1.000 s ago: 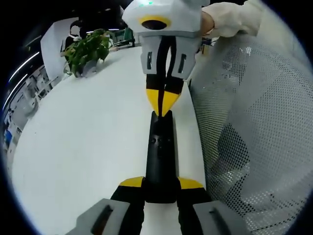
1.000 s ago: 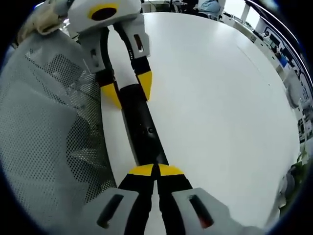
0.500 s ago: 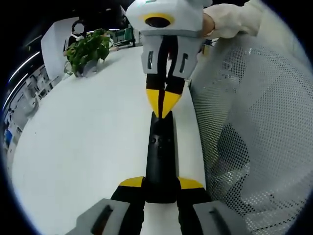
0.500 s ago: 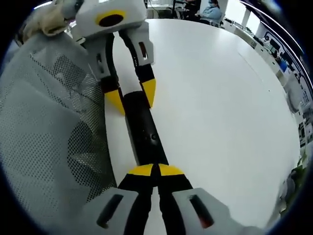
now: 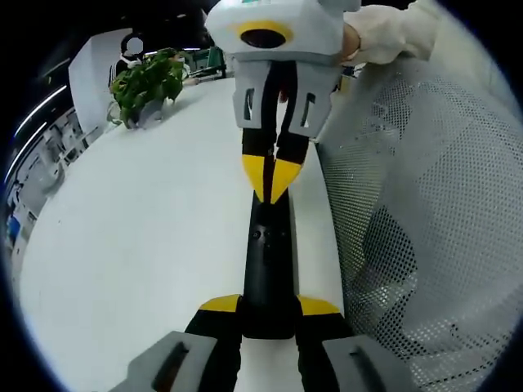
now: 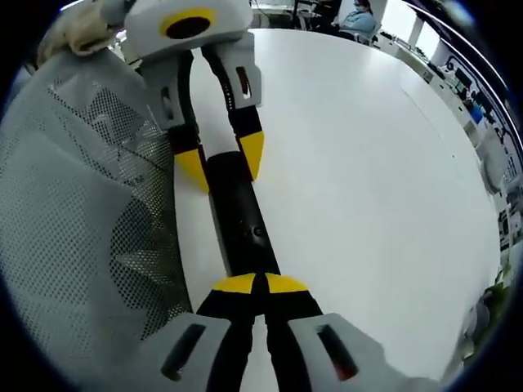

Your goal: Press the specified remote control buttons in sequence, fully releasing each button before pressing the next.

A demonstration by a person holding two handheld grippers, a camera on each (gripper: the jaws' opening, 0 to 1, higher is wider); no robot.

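The left claw (image 5: 268, 309) pinches the near end of the black remote (image 5: 268, 253), one yellow tip on each side of it. Under both lies the white table (image 5: 139, 237), wide and bare to the claw's left. To its right stands a white mesh chair back (image 5: 417, 220), close along the table edge and hiding what lies behind. Far off to the left sits a green plant (image 5: 145, 82). The right claw (image 5: 270, 175) comes in from ahead, its tips pressed together and set down on the remote's far end. In the right gripper view that claw (image 6: 253, 283) covers the remote's end, and the mesh (image 6: 82, 212) crowds its left. A sleeve (image 5: 384, 33) shows beyond.
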